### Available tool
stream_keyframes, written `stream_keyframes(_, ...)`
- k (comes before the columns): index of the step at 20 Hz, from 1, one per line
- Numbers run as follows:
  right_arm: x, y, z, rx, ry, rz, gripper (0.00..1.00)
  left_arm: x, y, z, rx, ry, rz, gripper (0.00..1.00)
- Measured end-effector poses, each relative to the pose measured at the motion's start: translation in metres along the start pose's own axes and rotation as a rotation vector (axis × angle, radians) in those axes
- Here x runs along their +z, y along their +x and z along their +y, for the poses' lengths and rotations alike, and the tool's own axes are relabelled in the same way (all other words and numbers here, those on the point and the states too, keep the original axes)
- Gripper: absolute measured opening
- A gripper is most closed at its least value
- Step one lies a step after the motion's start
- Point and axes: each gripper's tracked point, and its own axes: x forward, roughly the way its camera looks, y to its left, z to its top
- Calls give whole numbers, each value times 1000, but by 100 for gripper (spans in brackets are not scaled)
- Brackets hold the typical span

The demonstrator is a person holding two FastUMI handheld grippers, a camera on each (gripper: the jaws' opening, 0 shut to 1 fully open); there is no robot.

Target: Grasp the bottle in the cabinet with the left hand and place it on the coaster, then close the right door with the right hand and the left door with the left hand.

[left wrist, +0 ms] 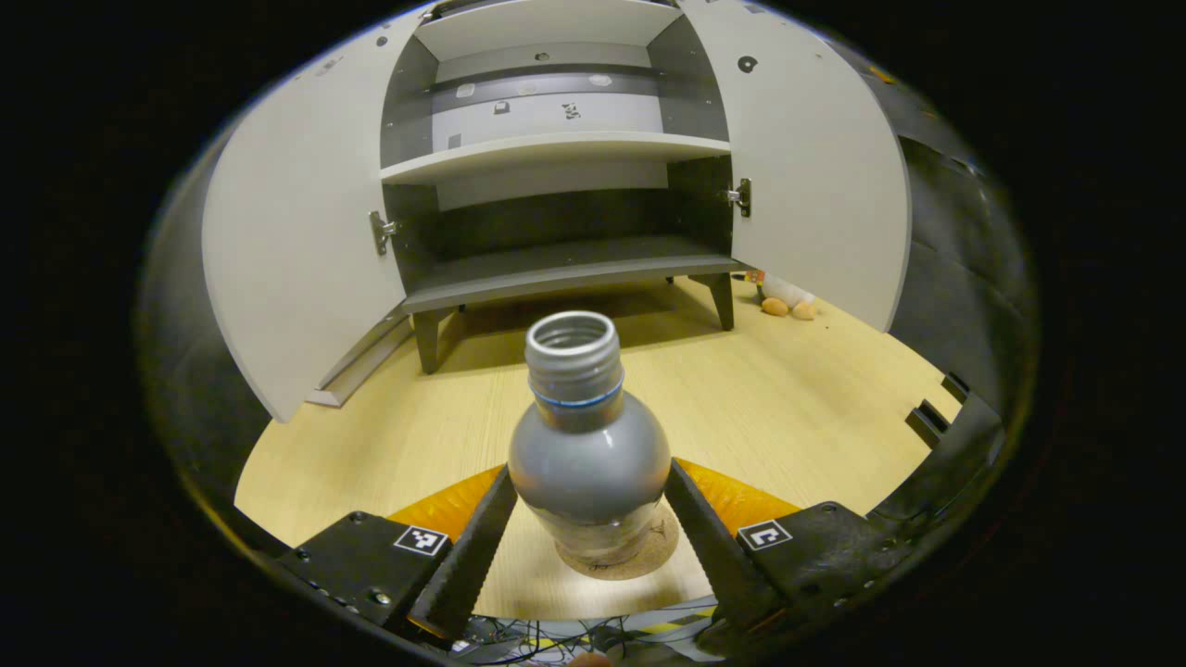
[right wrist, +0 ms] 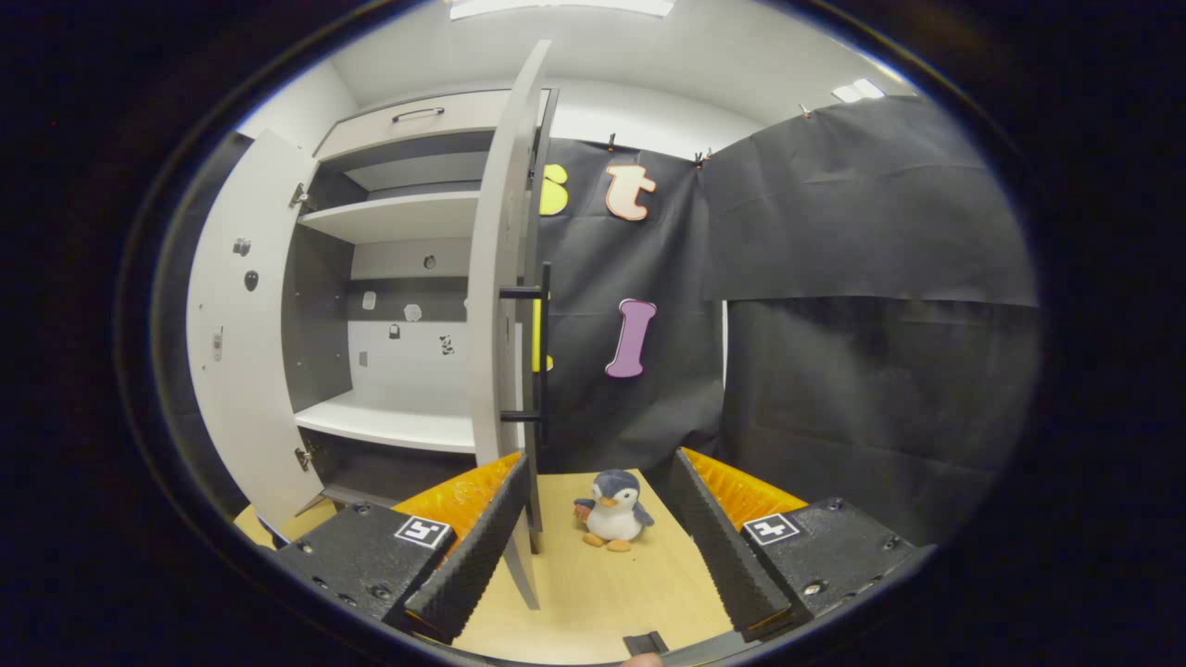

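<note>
Bottle (left wrist: 589,463): stands on the coaster (left wrist: 639,560) near your desk (left wrist: 788,398) edge; smooth, probably light, uncapped, so keep it upright.
Left claw (left wrist: 587,542): fingers flank its belly, contact unclear.
Right claw (right wrist: 598,547): apart, empty.

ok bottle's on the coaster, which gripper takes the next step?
Right. The right gripper is open, with the edge of the open grey right cabinet door between its fingers. The left gripper flanks the silver uncapped bottle on the round cork coaster.
</note>
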Motion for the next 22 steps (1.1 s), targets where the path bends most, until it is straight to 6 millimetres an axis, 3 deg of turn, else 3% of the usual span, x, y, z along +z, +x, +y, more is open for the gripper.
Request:
stream_keyframes(7, 29, 32, -22, -17, 19, -61, 100, 42, -29, -4, 15, 19, -52, 98)
stream_keyframes(11, 50, 51, -32, -33, 17, -90, 100, 83, -49, -2, 28, 34, -137, 98)
stream_keyframes(18, 59, 71, -5, 70, 42, -79, 100, 138, -74, 23, 83, -6, -233, 98)
stream_keyframes(20, 63, 71, -4, 88, 30, -87, 94, 152, -81, 33, 103, -26, -254, 98)
stream_keyframes(21, 63, 69, -1, 104, 18, -101, 97, 159, -85, 40, 116, -33, -266, 98)
stream_keyframes(22, 64, 69, 3, 124, 2, -110, 91, 166, -87, 46, 132, -39, -277, 98)
